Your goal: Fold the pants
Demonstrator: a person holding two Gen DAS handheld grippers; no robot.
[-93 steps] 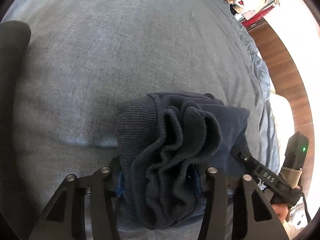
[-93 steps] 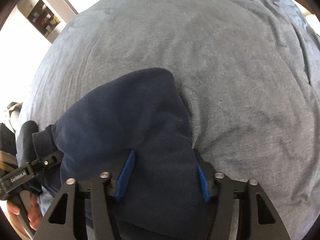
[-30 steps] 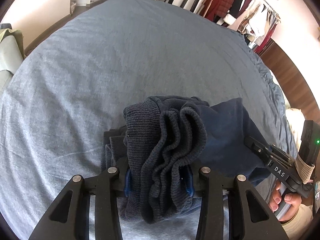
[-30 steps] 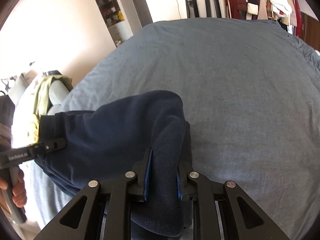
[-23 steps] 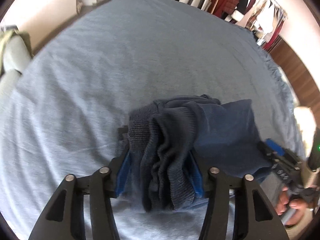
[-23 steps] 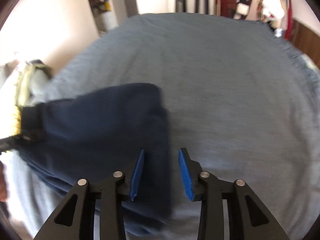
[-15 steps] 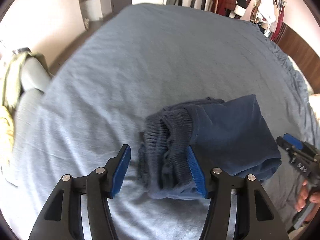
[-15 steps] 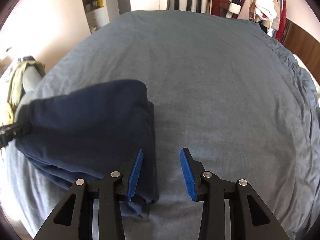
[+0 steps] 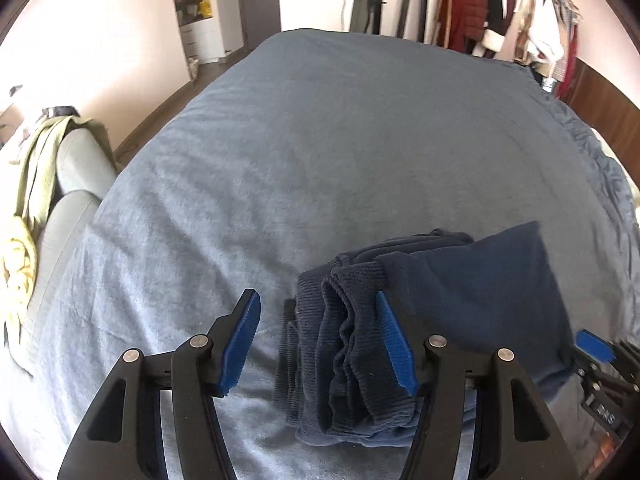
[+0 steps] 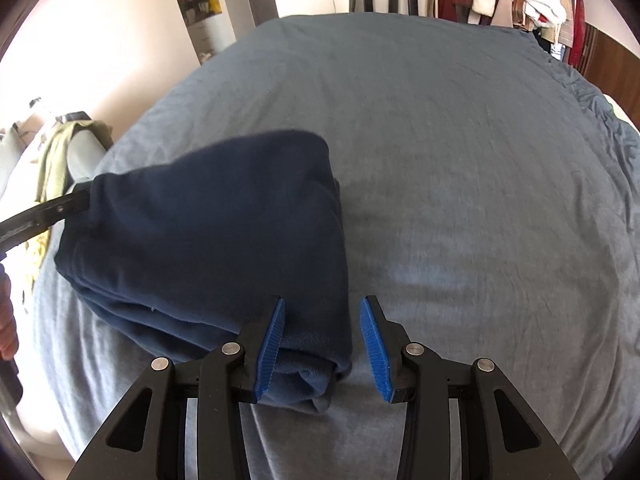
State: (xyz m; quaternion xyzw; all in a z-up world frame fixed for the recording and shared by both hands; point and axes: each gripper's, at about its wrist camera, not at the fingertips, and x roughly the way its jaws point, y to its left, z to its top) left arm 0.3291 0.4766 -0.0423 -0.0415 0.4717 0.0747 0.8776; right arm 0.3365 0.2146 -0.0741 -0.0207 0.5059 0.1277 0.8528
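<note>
Folded pants (image 9: 460, 300) lie on bed (image 9: 340, 140), near its front edge; sofa (image 9: 68, 184) left of bed; clothes rack (image 9: 520, 12) behind.

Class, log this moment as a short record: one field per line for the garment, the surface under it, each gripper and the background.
Garment: navy pants, folded into a compact bundle, ribbed cuffs at one end
Surface: grey-blue bed cover, pants resting on it
Left gripper: open, holding nothing, at the cuff end
Right gripper: open, at the opposite end
Background: clothes rack, sofa
</note>
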